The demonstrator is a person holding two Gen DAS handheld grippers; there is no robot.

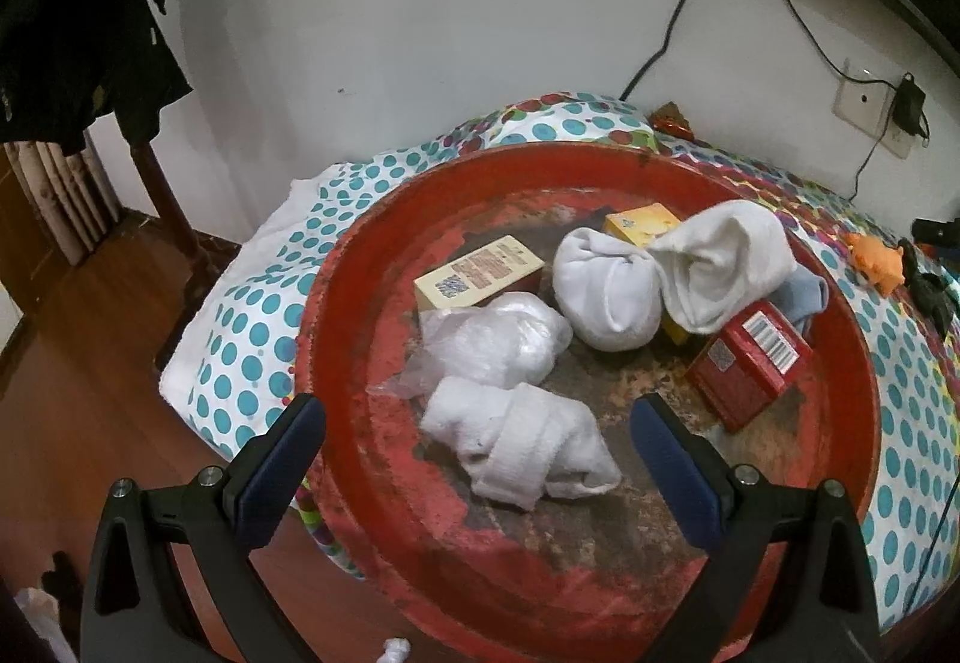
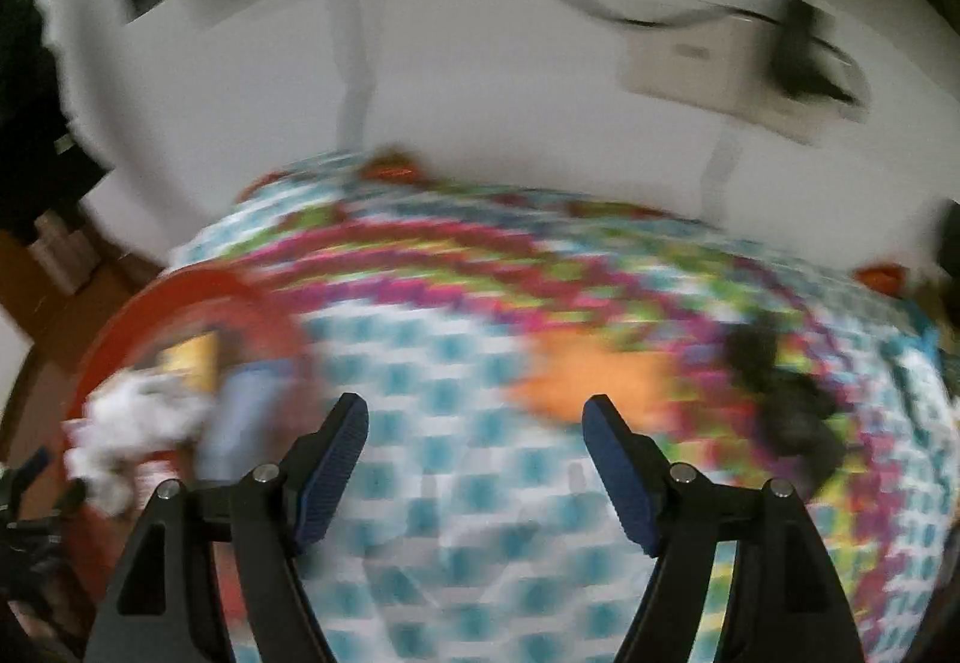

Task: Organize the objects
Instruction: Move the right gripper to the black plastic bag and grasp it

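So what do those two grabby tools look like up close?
Both look the same. The left tool has two black plastic arms that spread in a V, each tipped with a dark blue ridged pad, and round silver bolts at the joints. The right tool matches it: black frame, blue ribbed pads, silver bolts. No cables, markings or sleeves show.

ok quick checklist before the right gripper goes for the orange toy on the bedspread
1. Right gripper empty, jaws wide apart: ok.
2. Orange toy ahead of the right gripper, lying free on the bedspread: ok.
3. Right wrist view sharp enough to line up: not ok, heavily blurred.
4. Black item apart from the toy: ok in the left wrist view, cannot tell in the right.
5. Red basin has room: ok, bare floor near its front rim.
6. Left gripper empty, over the rolled white sock, not gripping it: ok.
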